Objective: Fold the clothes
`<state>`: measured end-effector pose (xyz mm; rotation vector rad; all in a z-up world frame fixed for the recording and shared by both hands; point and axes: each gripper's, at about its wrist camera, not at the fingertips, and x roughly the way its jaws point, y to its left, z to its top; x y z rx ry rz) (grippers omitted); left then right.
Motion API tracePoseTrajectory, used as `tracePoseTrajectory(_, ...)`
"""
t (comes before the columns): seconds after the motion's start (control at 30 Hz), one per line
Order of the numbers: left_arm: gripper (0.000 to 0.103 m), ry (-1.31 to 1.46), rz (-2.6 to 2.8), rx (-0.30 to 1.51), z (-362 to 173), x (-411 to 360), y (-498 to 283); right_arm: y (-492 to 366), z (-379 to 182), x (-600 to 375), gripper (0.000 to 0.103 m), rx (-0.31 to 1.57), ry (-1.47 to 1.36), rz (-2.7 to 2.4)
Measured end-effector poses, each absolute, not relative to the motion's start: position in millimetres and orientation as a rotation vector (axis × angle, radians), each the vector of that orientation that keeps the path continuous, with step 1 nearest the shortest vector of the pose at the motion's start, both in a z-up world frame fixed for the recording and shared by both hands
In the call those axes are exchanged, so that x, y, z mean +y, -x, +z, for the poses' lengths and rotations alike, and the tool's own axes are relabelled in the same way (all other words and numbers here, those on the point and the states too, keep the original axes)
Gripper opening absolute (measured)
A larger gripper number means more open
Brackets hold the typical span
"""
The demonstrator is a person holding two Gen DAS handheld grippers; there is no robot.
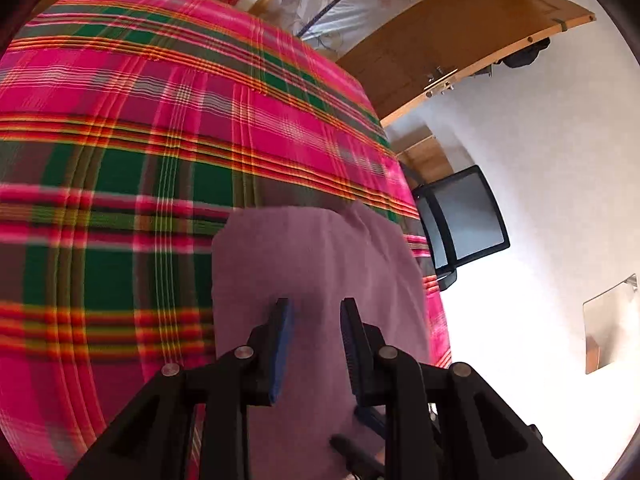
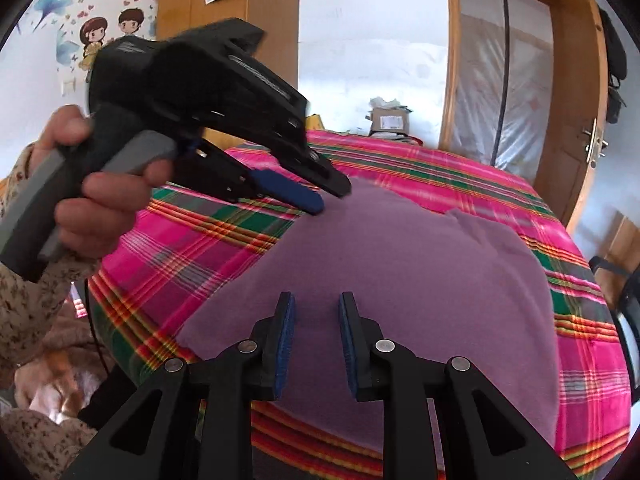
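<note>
Cloth: a plain mauve cloth [image 2: 400, 280], soft and matte, lying spread flat on the bed; no print or seams can be made out.
Cloth edges: the near edge runs straight across below the right gripper; at the far right a small corner flap [image 2: 468, 220] is turned up and creased.
Place: on a bed covered by a plaid sheet [image 2: 500, 184] in pink, green, red and yellow, towards its near side.
Left gripper [image 2: 332, 196]: over the cloth's far left edge, held in a person's hand [image 2: 96, 208] with a floral sleeve; jaws parted a little, nothing between them, blue pads bare.
Right gripper [image 2: 316, 300]: above the cloth's near middle; jaws narrowly apart and empty, the cloth lying below them.
Far end of bed: a cardboard box [image 2: 390, 120] and loose clutter.
Beside bed: a black chair [image 1: 464, 220] close against the bed's edge, and a wooden door [image 2: 576, 120] with a metal handle.
Wall: cartoon stickers [image 2: 108, 36] of two figures.
In the way: nothing lies on the cloth.
</note>
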<state>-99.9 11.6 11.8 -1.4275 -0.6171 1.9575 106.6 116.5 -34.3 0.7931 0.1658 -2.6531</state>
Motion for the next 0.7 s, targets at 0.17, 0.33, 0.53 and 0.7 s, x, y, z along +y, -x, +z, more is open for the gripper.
tracePoseTrajectory(0.17,0.025,1.461,1.918,-0.693,-6,9,115,-106,-39,111,0.031,0.163,-0.793,-2.651)
tracePoseTrajectory(0.33,0.025,1.481,1.893,-0.734,-14,5,119,-107,-40,109,0.035,0.152,-0.795,-2.646)
tracePoseTrajectory(0.53,0.025,1.481,1.953,-0.753,-13,-6,116,-109,-23,132,0.035,0.090,-0.779,-2.676)
tracePoseTrajectory(0.7,0.026,1.466,2.008,-0.735,-6,-17,98,-111,-13,180,0.035,-0.021,-0.783,-2.807)
